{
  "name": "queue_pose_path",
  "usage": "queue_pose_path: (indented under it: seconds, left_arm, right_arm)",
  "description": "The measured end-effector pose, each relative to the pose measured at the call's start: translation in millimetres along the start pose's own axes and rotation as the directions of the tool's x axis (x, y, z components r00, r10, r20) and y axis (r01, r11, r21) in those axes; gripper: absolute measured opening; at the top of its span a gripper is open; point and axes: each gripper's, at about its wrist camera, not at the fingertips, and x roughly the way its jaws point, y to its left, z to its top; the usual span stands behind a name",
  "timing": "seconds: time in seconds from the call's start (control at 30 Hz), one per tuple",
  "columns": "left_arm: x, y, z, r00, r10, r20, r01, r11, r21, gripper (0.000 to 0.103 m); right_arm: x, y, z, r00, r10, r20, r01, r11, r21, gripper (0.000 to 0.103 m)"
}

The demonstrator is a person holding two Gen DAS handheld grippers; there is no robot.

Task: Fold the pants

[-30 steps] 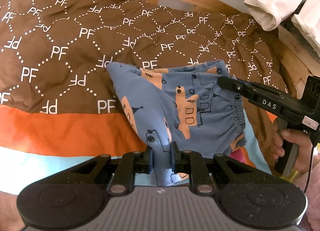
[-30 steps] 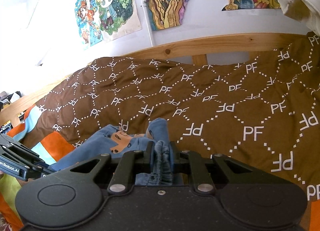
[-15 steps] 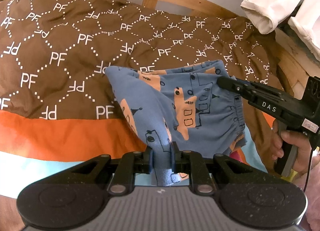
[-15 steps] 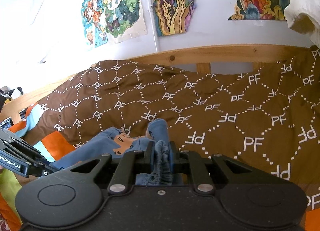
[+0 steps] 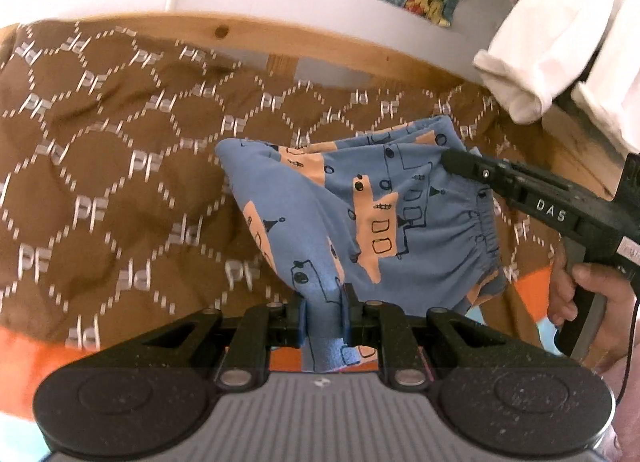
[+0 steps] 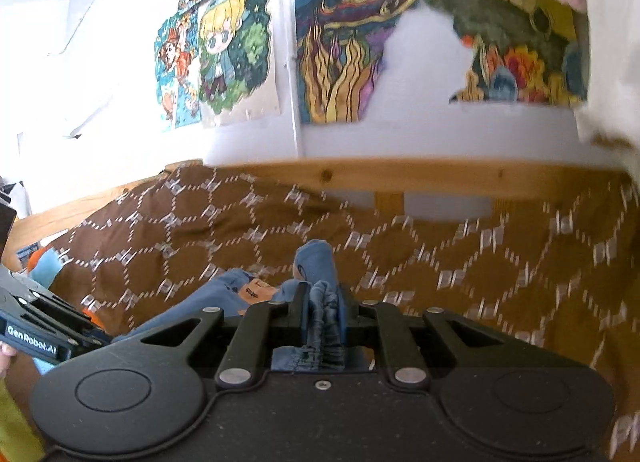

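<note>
Left wrist view is tipping up toward the wall since a moment ago: both grippers are lifting the pants (image 5: 360, 213) off the bedspread (image 5: 120, 165). Left gripper (image 5: 323, 314) is pinching a leg end, right gripper (image 6: 323, 316) the bunched waistband. Pants are stretching from 6 toward 2 o'clock, ready for folding over.

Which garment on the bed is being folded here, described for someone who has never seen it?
Start at the wooden bed covered by a brown blanket printed with white PF letters. In its middle lie the pants, pinched by the left gripper and right gripper. Only they are blue with orange patches, black doodles and a gathered elastic waistband.
</note>
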Motion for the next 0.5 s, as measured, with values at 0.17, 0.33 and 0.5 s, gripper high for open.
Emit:
queue_pose_path:
  seconds: [0.17, 0.33, 0.5]
  left_arm:
    - [18.3, 10.7, 17.7, 0.999, -0.005, 0.036, 0.005, 1.000, 0.006, 0.018]
    - [49.5, 26.8, 16.3, 1.000, 0.018, 0.010, -0.018, 1.000, 0.004, 0.018]
    - [69.3, 44.3, 1.2, 0.999, 0.031, -0.042, -0.032, 0.999, -0.027, 0.018]
  right_arm:
    - [22.1, -17.8, 21.1, 1.000, -0.021, 0.021, 0.021, 1.000, -0.012, 0.014]
    - [52.0, -34.1, 4.5, 0.999, -0.041, -0.031, 0.042, 0.999, 0.022, 0.014]
    - [71.6, -45.7, -29.0, 0.994, -0.073, -0.084, 0.082, 0.991, 0.106, 0.014]
